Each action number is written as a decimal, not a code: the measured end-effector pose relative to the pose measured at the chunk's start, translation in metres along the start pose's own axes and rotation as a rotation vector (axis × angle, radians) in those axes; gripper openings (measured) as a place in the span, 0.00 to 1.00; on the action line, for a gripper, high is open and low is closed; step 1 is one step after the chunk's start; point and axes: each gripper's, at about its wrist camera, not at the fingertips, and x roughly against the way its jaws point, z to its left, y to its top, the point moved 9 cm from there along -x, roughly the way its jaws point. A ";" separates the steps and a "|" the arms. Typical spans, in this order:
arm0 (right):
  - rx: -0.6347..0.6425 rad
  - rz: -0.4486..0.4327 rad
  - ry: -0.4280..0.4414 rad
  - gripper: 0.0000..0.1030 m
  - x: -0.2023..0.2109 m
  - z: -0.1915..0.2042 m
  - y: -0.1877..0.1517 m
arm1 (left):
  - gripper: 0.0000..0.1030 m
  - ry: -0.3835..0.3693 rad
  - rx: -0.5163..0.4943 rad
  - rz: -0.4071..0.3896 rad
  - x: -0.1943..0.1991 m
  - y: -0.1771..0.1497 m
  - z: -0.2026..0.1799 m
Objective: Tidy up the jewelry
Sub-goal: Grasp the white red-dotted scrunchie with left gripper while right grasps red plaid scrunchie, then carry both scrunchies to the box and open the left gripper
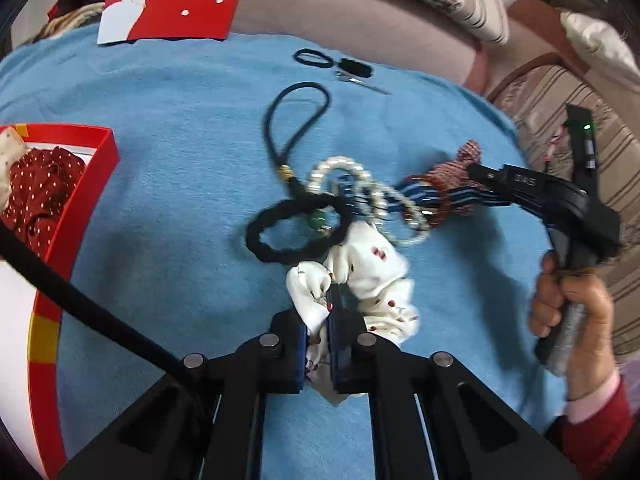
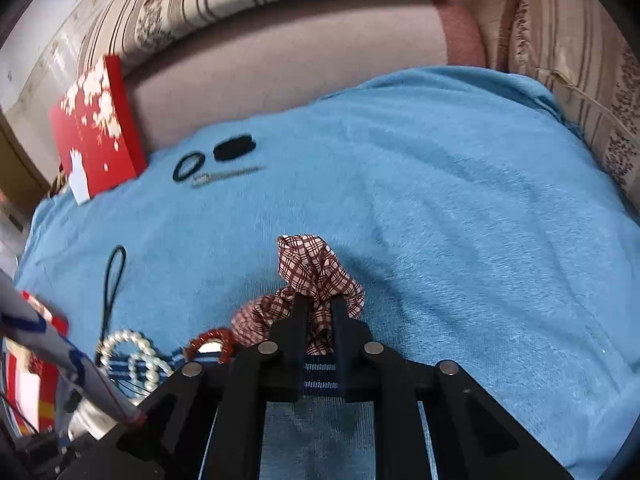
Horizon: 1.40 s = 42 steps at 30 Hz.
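Box (image 1: 108, 152) holds dotted red cloth (image 1: 40, 192) — left tool (image 1: 318, 320) pinches white scrunchie (image 1: 372, 276), right tool (image 2: 320, 316) plaid scrunchie (image 2: 308, 268).

To my right the blue towel (image 2: 460, 208) lies bare, so I can pass freely there. Ahead, the pearls (image 1: 362, 196), black scrunchie (image 1: 296, 224) and cord loop (image 1: 298, 120) crowd the middle. The red box (image 1: 86, 200) walls my left.

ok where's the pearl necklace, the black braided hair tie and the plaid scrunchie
pearl necklace (image 1: 352, 168), left wrist view, on the top arc of its bead loop
black braided hair tie (image 1: 280, 252), left wrist view, on the lower edge of the ring
plaid scrunchie (image 2: 308, 268), right wrist view, on the upper bunch of fabric
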 end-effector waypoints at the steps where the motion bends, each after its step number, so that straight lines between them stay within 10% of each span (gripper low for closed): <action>1: -0.013 -0.020 -0.002 0.11 0.007 -0.002 0.003 | 0.07 -0.011 -0.011 -0.014 0.008 0.000 -0.004; 18: 0.041 -0.315 -0.046 0.11 0.158 0.025 0.003 | 0.08 0.102 -0.077 -0.231 0.116 0.011 0.017; 31: 0.221 -0.082 0.228 0.11 0.135 0.192 -0.065 | 0.09 0.517 0.226 -0.264 0.187 0.004 0.220; 42: 0.348 0.181 0.398 0.11 0.051 0.361 -0.138 | 0.09 0.523 0.384 -0.220 0.177 0.012 0.304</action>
